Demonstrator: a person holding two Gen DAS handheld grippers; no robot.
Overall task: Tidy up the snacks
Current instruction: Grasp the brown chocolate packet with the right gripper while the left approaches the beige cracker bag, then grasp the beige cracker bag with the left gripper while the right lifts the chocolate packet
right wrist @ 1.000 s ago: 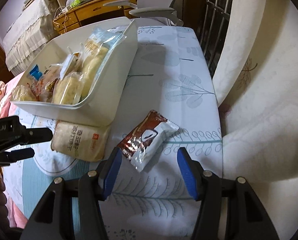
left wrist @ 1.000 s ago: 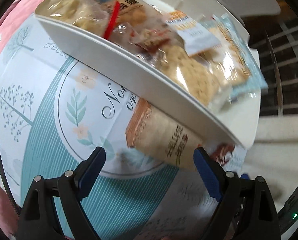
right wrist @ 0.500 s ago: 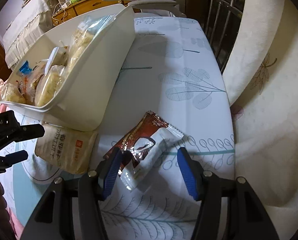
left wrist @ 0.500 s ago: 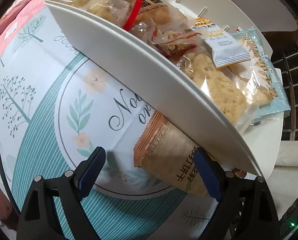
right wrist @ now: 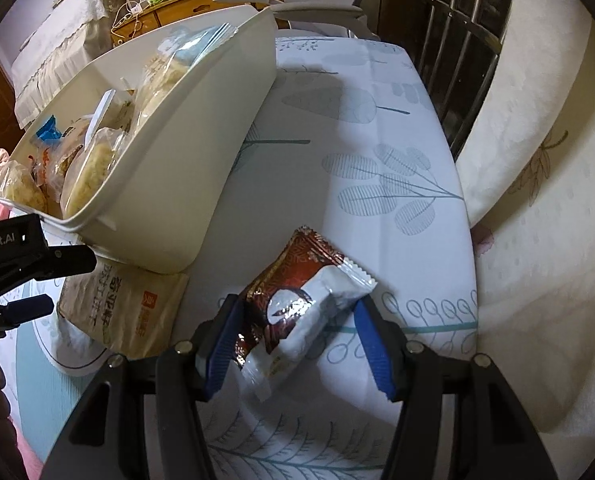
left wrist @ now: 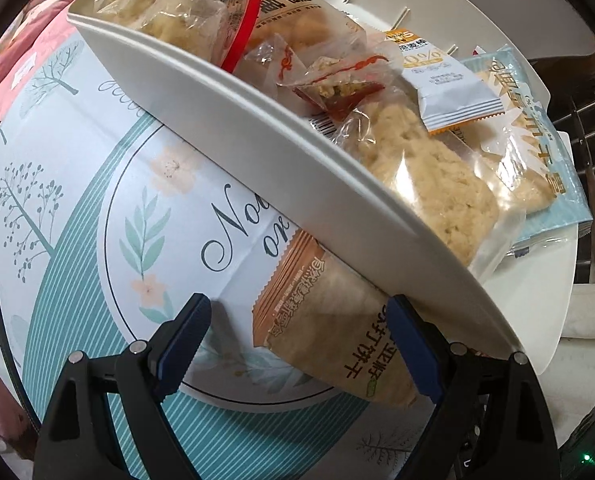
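White bin [right wrist: 169,200] overhangs the tan cracker pack [left wrist: 337,328]; left gripper [left wrist: 297,344] wide, straddling it. Right gripper [right wrist: 297,344] half-open around red-white wrapper [right wrist: 301,300], unpinched.

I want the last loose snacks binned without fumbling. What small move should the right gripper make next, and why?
Probably close the right gripper on the red-and-white packet. Its jaws are open and already straddle the packet lying on the tablecloth, outside the white bin, so a squeeze should secure it.
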